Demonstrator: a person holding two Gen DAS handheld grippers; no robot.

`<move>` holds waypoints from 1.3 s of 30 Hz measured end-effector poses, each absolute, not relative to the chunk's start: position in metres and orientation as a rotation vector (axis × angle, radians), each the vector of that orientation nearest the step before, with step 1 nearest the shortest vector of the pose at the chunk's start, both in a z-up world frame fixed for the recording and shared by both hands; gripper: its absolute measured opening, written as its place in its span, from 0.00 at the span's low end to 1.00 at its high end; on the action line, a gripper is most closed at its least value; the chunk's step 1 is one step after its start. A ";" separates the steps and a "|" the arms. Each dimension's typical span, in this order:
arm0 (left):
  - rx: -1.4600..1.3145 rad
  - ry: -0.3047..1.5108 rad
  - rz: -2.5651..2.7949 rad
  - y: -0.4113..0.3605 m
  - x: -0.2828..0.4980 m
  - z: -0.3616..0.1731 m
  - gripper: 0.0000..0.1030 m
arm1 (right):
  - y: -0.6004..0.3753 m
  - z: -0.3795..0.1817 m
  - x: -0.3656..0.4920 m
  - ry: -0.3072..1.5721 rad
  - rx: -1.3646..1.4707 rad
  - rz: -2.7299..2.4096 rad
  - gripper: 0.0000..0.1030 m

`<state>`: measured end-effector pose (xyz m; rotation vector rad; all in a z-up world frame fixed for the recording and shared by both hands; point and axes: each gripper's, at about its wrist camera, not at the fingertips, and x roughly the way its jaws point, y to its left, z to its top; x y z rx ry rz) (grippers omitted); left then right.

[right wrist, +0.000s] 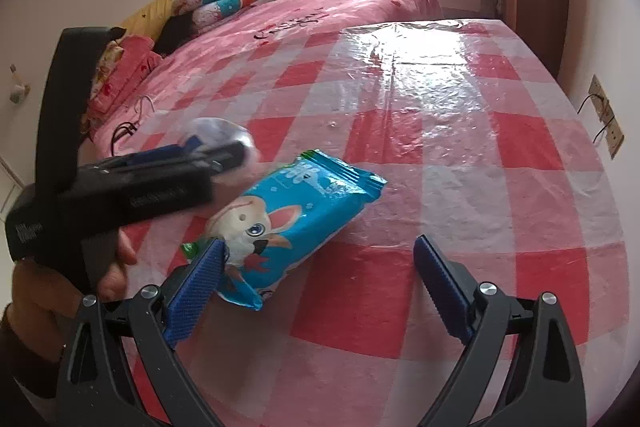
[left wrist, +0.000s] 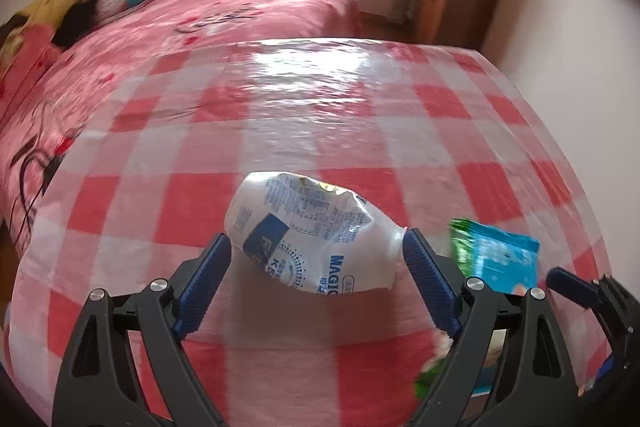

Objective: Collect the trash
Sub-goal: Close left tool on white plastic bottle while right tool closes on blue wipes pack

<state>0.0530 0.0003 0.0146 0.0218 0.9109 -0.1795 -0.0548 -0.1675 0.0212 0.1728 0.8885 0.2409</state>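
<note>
Your left gripper [left wrist: 316, 247] is spread wide. A crumpled white bag [left wrist: 316, 235] with blue writing lies on the table between its two blue pads. The right pad's tip looks to be just at the bag's edge, and the left pad's tip is right beside it, but they are not squeezing it. The bag sits on the red and white checked cloth [left wrist: 320, 107] that covers the table.

Your right gripper [right wrist: 318, 255] is spread wide too, and it holds nothing. A blue wrapper [right wrist: 296, 215] with a rabbit on it lies flat on the cloth. Its near end is by the left pad, which covers a bit of it. The right pad is well apart from the wrapper, over bare cloth.

In the right view you can see your left hand [right wrist: 60, 291] holding the other gripper, just beside the blue wrapper. That part is blurry.

Behind the table is a bed [right wrist: 320, 7] with a pink cover.
</note>
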 end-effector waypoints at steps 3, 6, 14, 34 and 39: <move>-0.012 0.920 -0.170 0.013 0.053 0.014 0.86 | -0.172 0.021 -0.054 0.889 0.165 0.205 0.91; -0.021 0.925 -0.177 0.018 0.050 0.014 0.86 | -0.183 0.023 -0.052 0.882 0.156 0.144 0.92; -0.074 0.955 -0.181 0.031 0.041 0.020 0.86 | -0.218 0.029 -0.048 0.831 0.216 0.031 0.92; -0.077 0.998 -0.025 0.000 0.080 0.004 0.86 | -0.164 0.019 -0.010 0.904 0.058 0.218 0.93; -0.028 0.967 0.006 -0.004 0.076 0.003 0.79 | -0.160 0.018 -0.009 0.913 0.043 0.229 0.93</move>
